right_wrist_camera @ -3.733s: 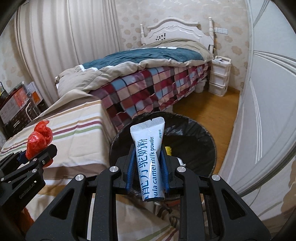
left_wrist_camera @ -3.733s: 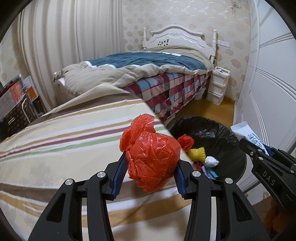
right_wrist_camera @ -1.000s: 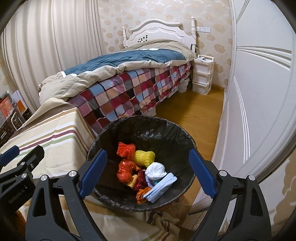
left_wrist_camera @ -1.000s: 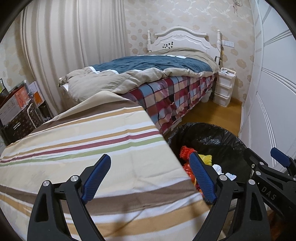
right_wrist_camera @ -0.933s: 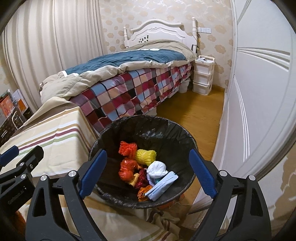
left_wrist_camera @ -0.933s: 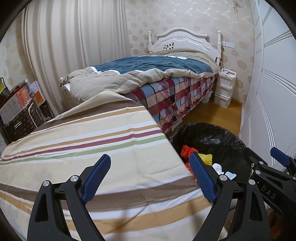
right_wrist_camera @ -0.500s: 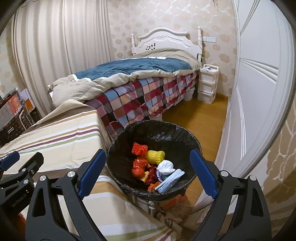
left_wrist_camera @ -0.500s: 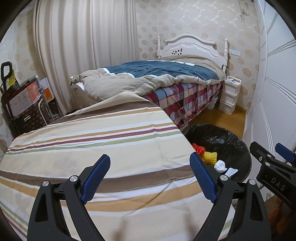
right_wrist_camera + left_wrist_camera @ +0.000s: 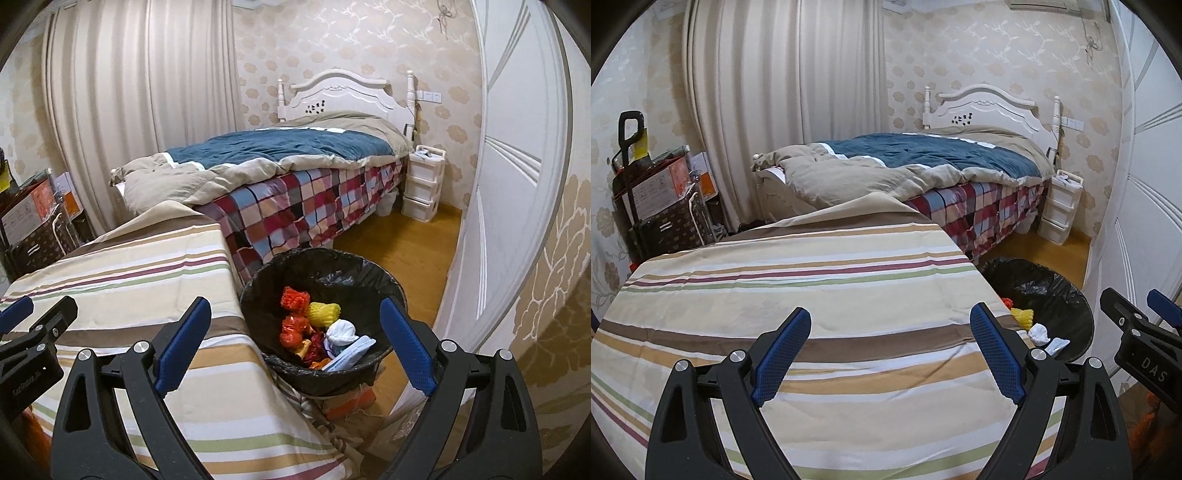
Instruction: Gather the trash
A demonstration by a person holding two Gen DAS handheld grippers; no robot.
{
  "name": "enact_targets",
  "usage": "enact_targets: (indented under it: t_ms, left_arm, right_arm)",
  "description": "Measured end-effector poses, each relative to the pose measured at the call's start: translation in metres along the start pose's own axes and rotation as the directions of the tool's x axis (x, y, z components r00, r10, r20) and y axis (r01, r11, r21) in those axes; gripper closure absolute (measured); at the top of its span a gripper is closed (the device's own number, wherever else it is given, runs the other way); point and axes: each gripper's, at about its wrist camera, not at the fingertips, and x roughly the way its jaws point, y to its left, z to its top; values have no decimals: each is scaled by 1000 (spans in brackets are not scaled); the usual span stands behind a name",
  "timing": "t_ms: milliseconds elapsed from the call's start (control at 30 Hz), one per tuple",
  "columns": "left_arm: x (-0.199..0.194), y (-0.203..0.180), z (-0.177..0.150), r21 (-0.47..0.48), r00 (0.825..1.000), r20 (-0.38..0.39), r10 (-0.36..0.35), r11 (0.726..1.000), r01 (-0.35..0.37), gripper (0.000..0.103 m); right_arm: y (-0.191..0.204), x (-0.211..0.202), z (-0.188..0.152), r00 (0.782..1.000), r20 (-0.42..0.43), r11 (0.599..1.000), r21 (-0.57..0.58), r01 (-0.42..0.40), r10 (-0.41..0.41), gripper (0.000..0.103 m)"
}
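Both grippers hang with fingers spread wide and nothing between them: the left gripper (image 9: 890, 354) over the striped bench (image 9: 812, 288), the right gripper (image 9: 295, 347) beside it. Just past the bench edge, the trash (image 9: 317, 332) lies in the black-lined bin (image 9: 332, 269). Beyond stands the bed (image 9: 295, 162).

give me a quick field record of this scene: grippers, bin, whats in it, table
left gripper: open, nothing between the jaws, over the striped tablecloth
right gripper: open, holding nothing
black-lined round trash bin: on the floor beside the table
bin contents: red crumpled plastic bag, yellow foam net, white wad, white-and-blue sachet
tablecloth: no trash visible on it
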Motion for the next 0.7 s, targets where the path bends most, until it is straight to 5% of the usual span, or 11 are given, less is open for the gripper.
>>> enact_targets:
  t_ms: [700]
  left_arm:
    - [-2,11,-4,-20,1000,-3,9,1000,-9,15]
  right_arm:
    - [9,-3,0,1000,2,1000,-16,-8,8,12]
